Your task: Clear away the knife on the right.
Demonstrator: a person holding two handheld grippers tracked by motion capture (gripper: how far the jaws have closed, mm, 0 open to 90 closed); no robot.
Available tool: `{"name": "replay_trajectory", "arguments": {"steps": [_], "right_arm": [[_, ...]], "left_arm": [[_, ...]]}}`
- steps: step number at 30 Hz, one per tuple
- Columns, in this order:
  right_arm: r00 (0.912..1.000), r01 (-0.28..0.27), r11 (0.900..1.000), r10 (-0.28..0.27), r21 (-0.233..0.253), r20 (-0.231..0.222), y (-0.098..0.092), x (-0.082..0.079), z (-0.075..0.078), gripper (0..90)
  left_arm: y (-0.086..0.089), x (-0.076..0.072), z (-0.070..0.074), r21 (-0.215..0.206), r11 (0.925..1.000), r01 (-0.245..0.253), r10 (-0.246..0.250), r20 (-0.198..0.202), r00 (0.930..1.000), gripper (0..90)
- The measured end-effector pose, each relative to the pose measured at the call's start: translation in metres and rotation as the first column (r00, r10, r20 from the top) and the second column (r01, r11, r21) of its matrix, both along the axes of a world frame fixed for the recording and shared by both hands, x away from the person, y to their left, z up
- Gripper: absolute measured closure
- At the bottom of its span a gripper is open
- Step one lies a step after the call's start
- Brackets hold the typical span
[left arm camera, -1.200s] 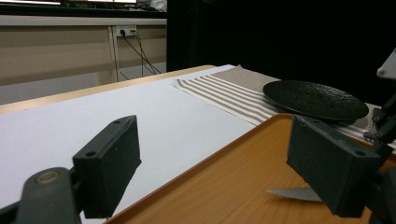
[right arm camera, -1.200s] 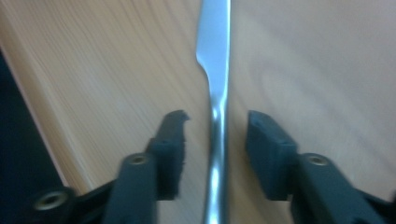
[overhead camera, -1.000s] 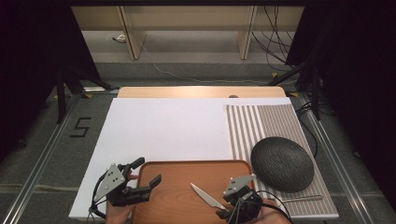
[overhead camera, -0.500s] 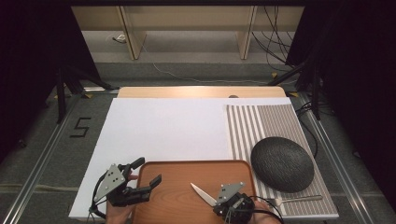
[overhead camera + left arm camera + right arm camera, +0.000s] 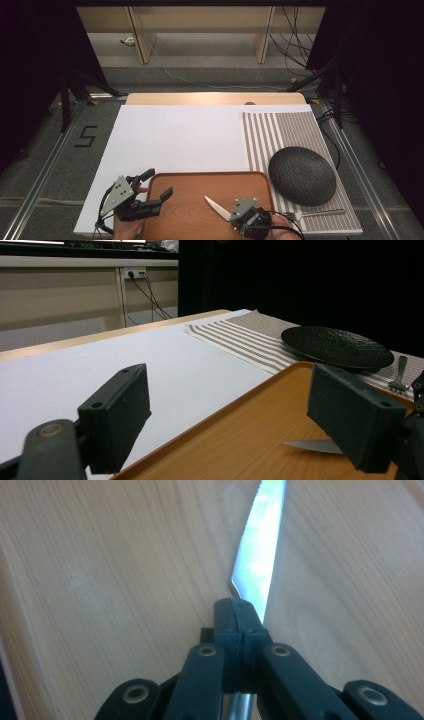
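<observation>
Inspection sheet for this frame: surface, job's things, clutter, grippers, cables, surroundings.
Surface: white sheet over a wooden table; striped placemat at right.
Job's things: knife over the wooden tray, blade pointing away from the person; dark plate and fork on the placemat.
Clutter: nothing seen.
Grippers: left gripper open, jaws straddling the tray's left rim; right gripper shut on the knife.
Cables: loose leads on the floor beyond the table.
Surroundings: pale shelving, dark curtains, floor mark "5".

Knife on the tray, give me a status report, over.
Right gripper shut on the knife, blade low over the wooden tray. Left gripper open, astride the tray's left edge. Plate and fork off to the right, nothing in the way.
</observation>
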State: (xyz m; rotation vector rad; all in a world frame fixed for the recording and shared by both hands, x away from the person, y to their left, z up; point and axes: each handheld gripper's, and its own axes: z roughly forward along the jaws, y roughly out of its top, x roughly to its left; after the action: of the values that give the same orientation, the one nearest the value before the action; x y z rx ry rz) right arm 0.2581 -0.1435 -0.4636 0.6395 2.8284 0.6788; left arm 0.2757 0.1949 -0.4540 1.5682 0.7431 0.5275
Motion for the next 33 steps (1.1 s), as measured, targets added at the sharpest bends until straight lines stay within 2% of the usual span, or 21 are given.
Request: {"name": "replay_trajectory", "arguments": {"steps": [7, 13, 17, 23, 25, 26, 28, 33], "right_arm": [[0.9999, 0.006, 1.000, -0.006, -0.012, 0.015, -0.004, 0.003, 0.000, 90.0], [0.9986, 0.054, 0.998, -0.054, -0.018, 0.005, -0.009, 0.006, 0.001, 90.0], [0.9985, 0.055, 0.998, -0.055, -0.039, 0.004, -0.013, 0.008, 0.002, 90.0], [0.9976, 0.070, 0.996, -0.069, -0.047, 0.005, -0.019, 0.010, 0.002, 90.0], [0.9957, 0.092, 0.995, -0.092, -0.038, 0.004, -0.021, 0.011, 0.002, 90.0], [0.9965, 0.083, 0.995, -0.083, -0.054, 0.005, -0.023, 0.012, 0.003, 90.0], [0.9947, 0.103, 0.994, -0.102, -0.043, 0.009, -0.025, 0.012, 0.002, 90.0], [0.9936, 0.113, 0.992, -0.113, -0.059, 0.012, -0.029, 0.013, 0.003, 90.0]], "left_arm": [[0.000, 0.000, 0.000, -0.001, 1.0000, -0.001, 0.001, -0.001, 1.0000, 17.1], [0.001, 0.000, 0.000, -0.001, 1.0000, -0.002, 0.002, 0.001, 1.0000, 17.1], [0.001, 0.000, 0.000, -0.001, 1.0000, -0.002, 0.002, 0.002, 1.0000, 17.1], [0.000, 0.000, 0.000, 0.000, 1.0000, -0.001, 0.001, 0.001, 1.0000, 17.1], [0.000, 0.000, 0.000, -0.002, 1.0000, 0.000, 0.000, 0.000, 1.0000, 17.2], [0.000, 0.000, 0.000, -0.001, 1.0000, -0.001, 0.001, 0.001, 1.0000, 17.1], [0.000, 0.000, 0.000, -0.005, 1.0000, -0.001, 0.001, 0.000, 1.0000, 17.1], [0.000, 0.000, 0.000, -0.002, 1.0000, 0.000, 0.000, 0.000, 1.0000, 17.1]]}}
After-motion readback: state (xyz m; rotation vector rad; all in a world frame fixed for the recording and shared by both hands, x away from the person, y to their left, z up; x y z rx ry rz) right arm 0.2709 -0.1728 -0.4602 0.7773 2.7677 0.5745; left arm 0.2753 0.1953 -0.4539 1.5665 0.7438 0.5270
